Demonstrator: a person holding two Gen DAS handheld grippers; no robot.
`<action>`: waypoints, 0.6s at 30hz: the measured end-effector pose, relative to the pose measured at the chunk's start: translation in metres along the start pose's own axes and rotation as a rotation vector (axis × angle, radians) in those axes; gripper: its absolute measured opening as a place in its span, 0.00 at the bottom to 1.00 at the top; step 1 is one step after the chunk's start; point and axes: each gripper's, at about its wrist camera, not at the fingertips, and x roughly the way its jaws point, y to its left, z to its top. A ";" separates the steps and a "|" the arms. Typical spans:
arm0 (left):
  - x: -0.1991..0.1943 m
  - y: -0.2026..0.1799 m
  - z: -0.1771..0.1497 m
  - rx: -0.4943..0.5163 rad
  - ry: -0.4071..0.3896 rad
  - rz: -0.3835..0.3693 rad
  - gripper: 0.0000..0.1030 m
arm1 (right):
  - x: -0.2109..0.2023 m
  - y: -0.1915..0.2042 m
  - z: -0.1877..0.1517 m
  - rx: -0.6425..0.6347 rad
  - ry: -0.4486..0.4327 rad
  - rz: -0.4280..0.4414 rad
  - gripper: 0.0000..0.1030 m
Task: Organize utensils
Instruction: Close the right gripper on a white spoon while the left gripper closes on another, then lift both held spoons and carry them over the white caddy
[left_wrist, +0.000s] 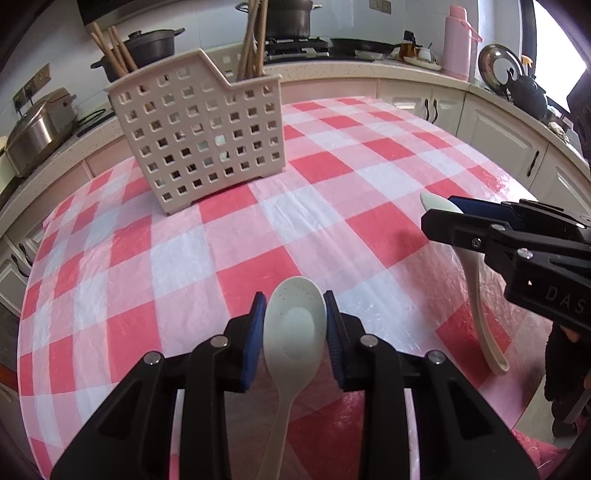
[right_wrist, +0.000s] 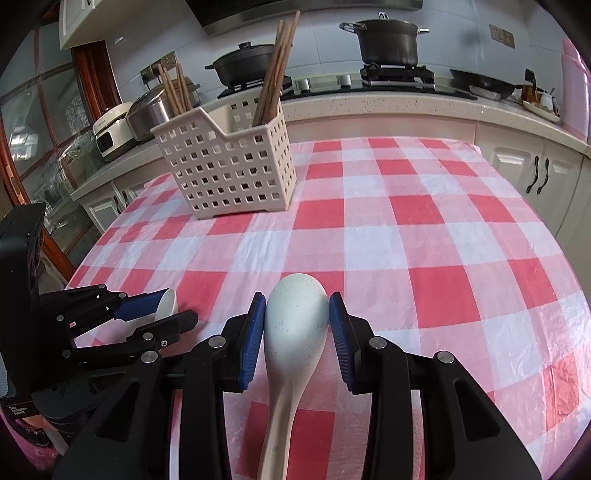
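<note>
My left gripper (left_wrist: 295, 317) is shut on the bowl of a white speckled spoon (left_wrist: 293, 332), hollow side up, above the near part of the checked table. My right gripper (right_wrist: 297, 317) is shut on a second white spoon (right_wrist: 295, 321), back of the bowl up. The right gripper also shows in the left wrist view (left_wrist: 439, 206) with its spoon's handle hanging down (left_wrist: 476, 295). The left gripper shows in the right wrist view (right_wrist: 166, 310). A beige perforated utensil caddy (left_wrist: 199, 136) (right_wrist: 229, 166) stands at the far left of the table, with wooden chopsticks (right_wrist: 275, 74) in its rear compartments.
The table has a red, pink and white checked cloth (right_wrist: 406, 229). Behind it runs a kitchen counter with black pots (right_wrist: 388, 40) on a stove, a rice cooker (left_wrist: 37, 129) and a pink thermos (left_wrist: 458, 40). White cabinets (left_wrist: 491, 136) lie beyond the table's far edge.
</note>
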 end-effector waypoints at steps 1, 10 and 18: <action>-0.004 0.002 0.000 -0.006 -0.012 0.001 0.29 | -0.001 0.001 0.001 -0.002 -0.005 -0.001 0.34; -0.046 0.019 0.001 -0.049 -0.122 -0.009 0.29 | -0.021 0.016 0.009 -0.026 -0.065 0.004 0.34; -0.079 0.035 -0.001 -0.079 -0.208 0.012 0.29 | -0.034 0.034 0.013 -0.050 -0.102 0.006 0.33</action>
